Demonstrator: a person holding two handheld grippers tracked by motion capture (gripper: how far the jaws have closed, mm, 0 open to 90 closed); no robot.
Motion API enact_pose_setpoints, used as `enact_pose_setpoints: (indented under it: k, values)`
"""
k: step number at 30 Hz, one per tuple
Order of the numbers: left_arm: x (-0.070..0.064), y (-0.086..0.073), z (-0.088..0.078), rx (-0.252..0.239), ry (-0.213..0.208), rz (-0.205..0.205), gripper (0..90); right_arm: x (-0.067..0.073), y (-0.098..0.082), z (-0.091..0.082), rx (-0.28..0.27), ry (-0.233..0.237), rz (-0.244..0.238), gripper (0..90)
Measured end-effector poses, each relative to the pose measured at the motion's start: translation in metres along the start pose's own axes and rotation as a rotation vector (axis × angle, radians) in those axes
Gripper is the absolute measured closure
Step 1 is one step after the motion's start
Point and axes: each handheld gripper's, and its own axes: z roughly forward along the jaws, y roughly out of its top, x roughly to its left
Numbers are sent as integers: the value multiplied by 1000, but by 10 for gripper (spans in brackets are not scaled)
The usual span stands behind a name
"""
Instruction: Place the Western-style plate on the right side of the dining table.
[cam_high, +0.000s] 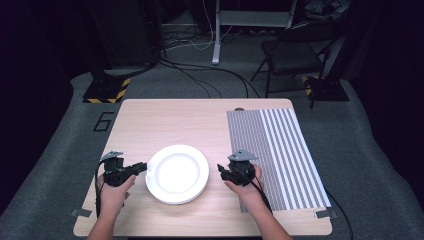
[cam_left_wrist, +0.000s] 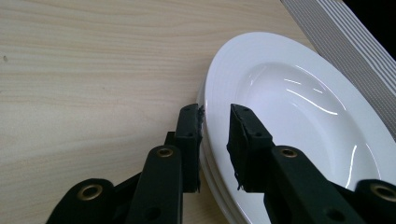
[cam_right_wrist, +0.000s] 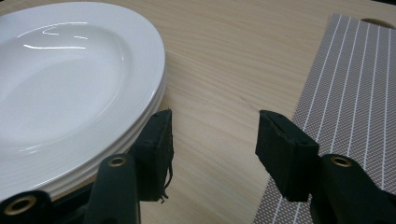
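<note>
While the high view takes in a dim room, with a grey carpeted floor (cam_high: 55, 150), a folding chair (cam_high: 292, 52) at about one o'clock and cables trailing across the floor at twelve, the two gripper views stay close to the tabletop. The pale wooden table (cam_high: 170, 117) fills the middle of the high view. A grey placemat with white stripes (cam_high: 275, 155) covers its three o'clock side; its stripes are finer on the left half. A small dark notch at the mat's far edge is too small to make out.

Near the table's centre, slightly toward six o'clock, sits a stack of white plates (cam_high: 177, 173). From above it reads almost as one plate; the right gripper view shows several stacked rims (cam_right_wrist: 140, 121), though their count is hard to tell because the stack is cut off at that picture's left edge.

The left gripper (cam_high: 141, 167) is at nine o'clock of the stack. In the left gripper view (cam_left_wrist: 215, 140) its jaws straddle the rim of the top plate (cam_left_wrist: 280, 93), one outside and one over the rim, with a narrow gap showing; whether the pads press the rim cannot be told.

The right gripper (cam_high: 221, 171) is at three o'clock of the stack, just beside it. In its own view (cam_right_wrist: 212, 149) the jaws stand apart, released, with bare wood between them; one jaw is beside the stack's edge, the other at the placemat's edge.
</note>
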Motion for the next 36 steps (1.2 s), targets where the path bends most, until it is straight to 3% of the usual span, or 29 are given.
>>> enact_pose_setpoints:
  k: [9, 10, 18, 24, 31, 36]
  values:
    - [2, -2, 1, 14, -37, -22, 785, -5, -3, -1, 4, 61, 59, 496]
    - [2, -3, 1, 17, -38, -27, 785, -5, -3, 0, 7, 86, 77, 487]
    - [1, -4, 2, 22, -42, -23, 786, -4, -4, 2, 22, 92, 84, 473]
    - [0, -6, 2, 15, -29, -16, 809, -7, -5, 4, 42, 121, 139, 457]
    - [0, -8, 6, 34, -22, -2, 824, -4, -4, 5, 40, 137, 165, 449]
    - [-2, -9, 7, 35, -12, 2, 829, -1, -3, 7, 47, 138, 159, 448]
